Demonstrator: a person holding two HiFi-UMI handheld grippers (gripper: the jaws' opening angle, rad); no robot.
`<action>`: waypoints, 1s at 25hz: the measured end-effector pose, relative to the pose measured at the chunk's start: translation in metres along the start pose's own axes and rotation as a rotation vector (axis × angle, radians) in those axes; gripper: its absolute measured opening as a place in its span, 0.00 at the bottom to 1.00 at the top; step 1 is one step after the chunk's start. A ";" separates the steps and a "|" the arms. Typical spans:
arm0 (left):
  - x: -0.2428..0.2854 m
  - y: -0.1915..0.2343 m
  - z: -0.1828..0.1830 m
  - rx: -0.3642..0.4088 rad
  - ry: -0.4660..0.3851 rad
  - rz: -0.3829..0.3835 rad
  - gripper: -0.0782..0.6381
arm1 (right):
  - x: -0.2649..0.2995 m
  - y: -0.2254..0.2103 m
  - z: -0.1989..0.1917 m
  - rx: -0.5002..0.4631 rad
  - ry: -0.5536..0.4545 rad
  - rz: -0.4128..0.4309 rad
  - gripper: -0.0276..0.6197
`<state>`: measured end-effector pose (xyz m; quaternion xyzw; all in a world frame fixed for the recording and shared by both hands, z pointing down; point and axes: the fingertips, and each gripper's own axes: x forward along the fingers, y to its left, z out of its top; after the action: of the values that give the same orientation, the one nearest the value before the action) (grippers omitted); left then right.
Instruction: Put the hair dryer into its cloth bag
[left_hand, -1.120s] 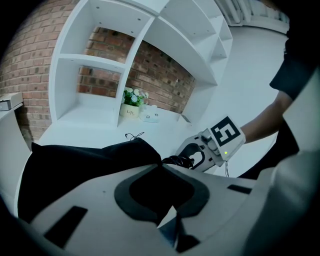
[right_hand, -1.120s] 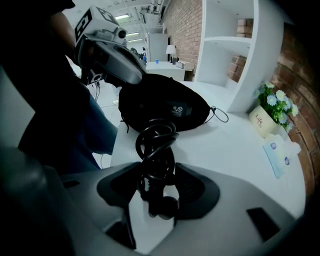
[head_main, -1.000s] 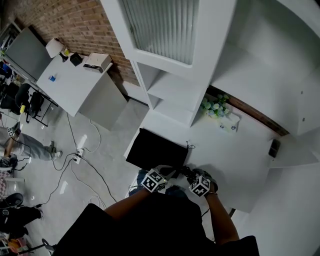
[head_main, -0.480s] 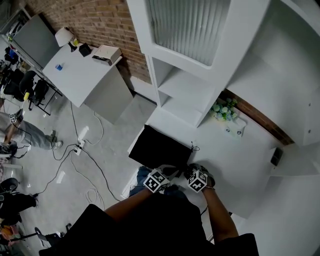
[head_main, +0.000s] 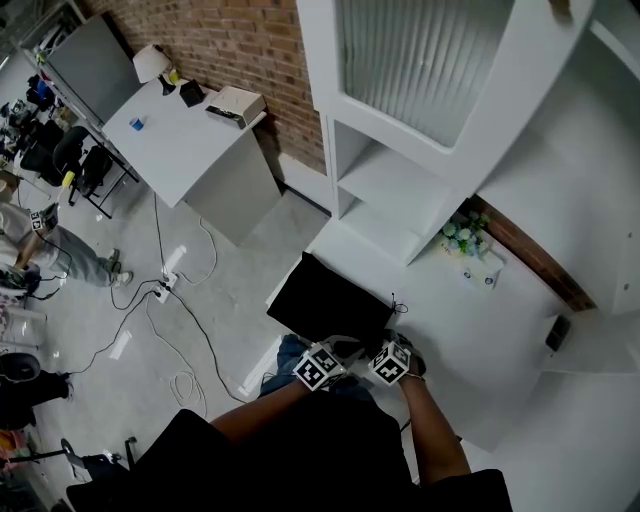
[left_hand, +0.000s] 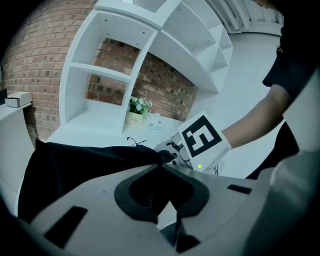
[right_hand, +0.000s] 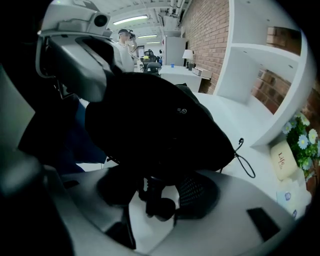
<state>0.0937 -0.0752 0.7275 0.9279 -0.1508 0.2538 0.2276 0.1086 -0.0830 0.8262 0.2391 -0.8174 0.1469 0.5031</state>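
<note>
The hair dryer (right_hand: 193, 193) sits mostly inside the black cloth bag (head_main: 328, 298). Only its dark mesh end shows at the bag's near edge, so its long axis cannot be read. The right gripper (right_hand: 160, 189) pinches that end. Just left of it, the left gripper (left_hand: 159, 162) has its jaws pressed together on the bag's hem. The bag lies flat on the white table (head_main: 470, 340), its drawstring (right_hand: 245, 162) trailing right. A flower pot (head_main: 462, 234) stands far right, well apart.

The bag (head_main: 328, 300) was soft black cloth, not shiny. The tabletop (head_main: 470, 350) was smooth and white. The far wall (head_main: 255, 50) was rough red brick.
</note>
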 end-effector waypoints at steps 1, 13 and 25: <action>-0.001 0.000 0.000 0.005 0.003 0.000 0.16 | 0.002 0.000 0.002 -0.001 0.001 0.001 0.39; -0.006 0.003 -0.004 0.014 0.024 -0.008 0.16 | 0.008 0.002 0.004 0.046 -0.008 -0.038 0.41; -0.003 0.002 -0.005 -0.007 0.019 -0.004 0.16 | -0.016 0.008 -0.038 0.193 -0.051 -0.071 0.45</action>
<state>0.0889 -0.0735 0.7307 0.9250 -0.1478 0.2617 0.2327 0.1391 -0.0536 0.8288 0.3190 -0.8031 0.2005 0.4616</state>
